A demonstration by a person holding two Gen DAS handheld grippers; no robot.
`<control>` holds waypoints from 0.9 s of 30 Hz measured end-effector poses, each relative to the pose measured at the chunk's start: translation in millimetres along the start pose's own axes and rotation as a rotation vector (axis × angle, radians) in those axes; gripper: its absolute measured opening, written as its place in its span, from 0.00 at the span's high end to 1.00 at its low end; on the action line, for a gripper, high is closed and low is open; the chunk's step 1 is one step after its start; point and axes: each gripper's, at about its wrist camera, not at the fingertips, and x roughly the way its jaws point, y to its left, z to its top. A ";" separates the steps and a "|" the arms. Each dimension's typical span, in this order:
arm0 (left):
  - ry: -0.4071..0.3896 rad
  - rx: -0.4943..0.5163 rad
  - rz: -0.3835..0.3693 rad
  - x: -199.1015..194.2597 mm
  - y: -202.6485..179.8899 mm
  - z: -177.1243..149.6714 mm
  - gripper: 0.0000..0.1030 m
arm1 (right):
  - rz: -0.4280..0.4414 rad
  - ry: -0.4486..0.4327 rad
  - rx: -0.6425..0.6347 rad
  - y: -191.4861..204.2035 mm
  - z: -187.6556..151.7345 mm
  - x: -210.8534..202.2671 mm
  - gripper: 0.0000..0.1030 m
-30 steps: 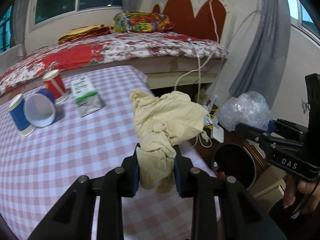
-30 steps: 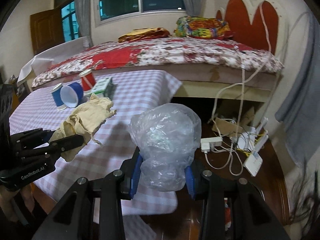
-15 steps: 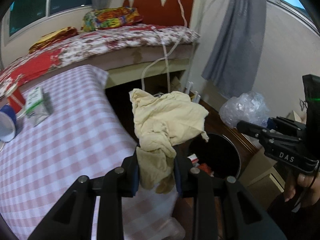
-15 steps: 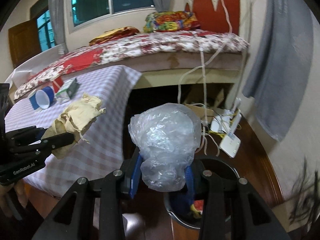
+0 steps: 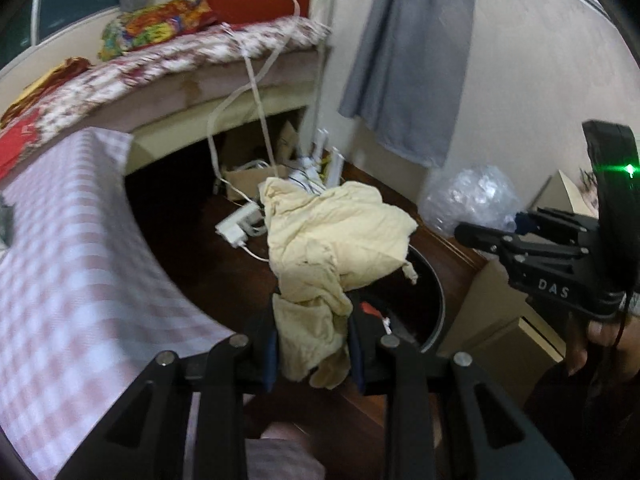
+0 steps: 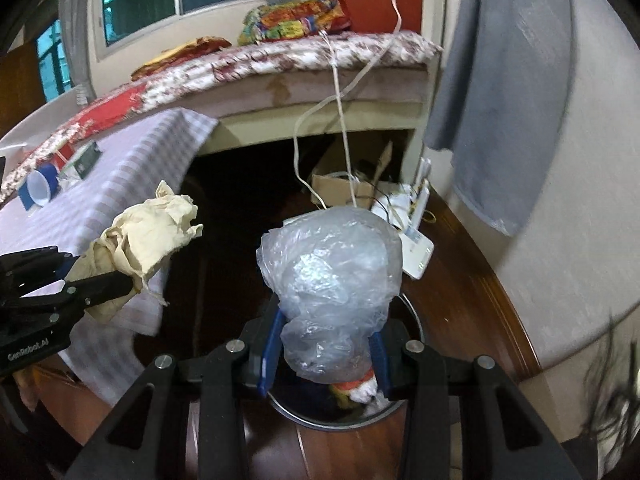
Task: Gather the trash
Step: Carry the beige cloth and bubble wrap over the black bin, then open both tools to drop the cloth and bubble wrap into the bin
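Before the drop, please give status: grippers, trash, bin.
Left gripper shut on cloth. Right gripper shut on bag. Bin below, nothing blocking.

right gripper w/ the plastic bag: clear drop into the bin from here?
Probably yes. The right gripper, shut on the plastic bag, hangs above the open bin; nothing lies between. The left gripper with its cloth is off to one side.

The rag [image 5: 340, 236] is soft, matt, creased cream cloth with frayed edges. The bag [image 6: 332, 280] is thin, crinkled, clear plastic with a glossy sheen. The bin [image 5: 434, 304] has a smooth metal-looking rim. The floor [image 6: 460, 272] is glossy brown wood. A matt checked cloth covers the tabletop [image 5: 72, 264].
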 end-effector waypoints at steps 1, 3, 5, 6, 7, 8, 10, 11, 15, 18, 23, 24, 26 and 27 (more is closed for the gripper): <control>0.009 0.006 -0.005 4.9 -3.1 0.2 0.71 | -0.009 0.010 -0.004 -3.5 -2.9 3.2 0.60; 0.038 0.024 -0.015 18.9 -11.7 -1.8 0.71 | -0.019 0.036 -0.007 -12.4 -10.8 11.6 0.60; 0.063 0.036 -0.020 31.3 -16.9 -3.3 0.71 | -0.024 0.062 -0.011 -19.3 -17.5 20.3 0.60; 0.078 0.042 -0.022 38.8 -19.6 -5.1 0.71 | -0.030 0.078 -0.019 -22.1 -21.5 26.3 0.60; 0.087 0.048 -0.023 43.6 -21.7 -7.3 0.71 | -0.030 0.091 -0.026 -24.3 -24.9 31.2 0.60; 0.105 0.057 -0.025 52.7 -24.5 -8.6 0.71 | -0.025 0.111 -0.033 -27.1 -29.7 37.9 0.60; 0.125 0.065 -0.036 65.5 -26.6 -9.9 0.71 | -0.019 0.140 -0.046 -29.9 -36.4 48.3 0.60; 0.140 0.066 -0.041 72.6 -26.4 -9.9 0.71 | -0.015 0.150 -0.052 -31.4 -40.3 52.1 0.60; 0.176 0.068 -0.055 88.5 -28.8 -12.6 0.71 | 0.001 0.175 -0.065 -34.2 -48.0 67.3 0.60; 0.193 0.077 -0.066 98.6 -31.6 -14.6 0.71 | 0.014 0.197 -0.072 -34.7 -52.1 79.6 0.60; 0.229 0.117 -0.049 115.0 -35.5 -17.0 0.71 | 0.043 0.267 -0.145 -26.8 -62.9 103.1 0.60; 0.236 0.120 -0.056 118.5 -35.9 -17.2 0.71 | 0.048 0.278 -0.158 -25.4 -65.1 106.7 0.60; 0.250 0.135 -0.061 124.7 -37.9 -18.2 0.71 | 0.057 0.294 -0.177 -23.2 -68.9 112.3 0.60; 0.258 0.140 -0.070 127.3 -39.4 -18.8 0.71 | 0.060 0.300 -0.189 -22.1 -70.4 115.1 0.60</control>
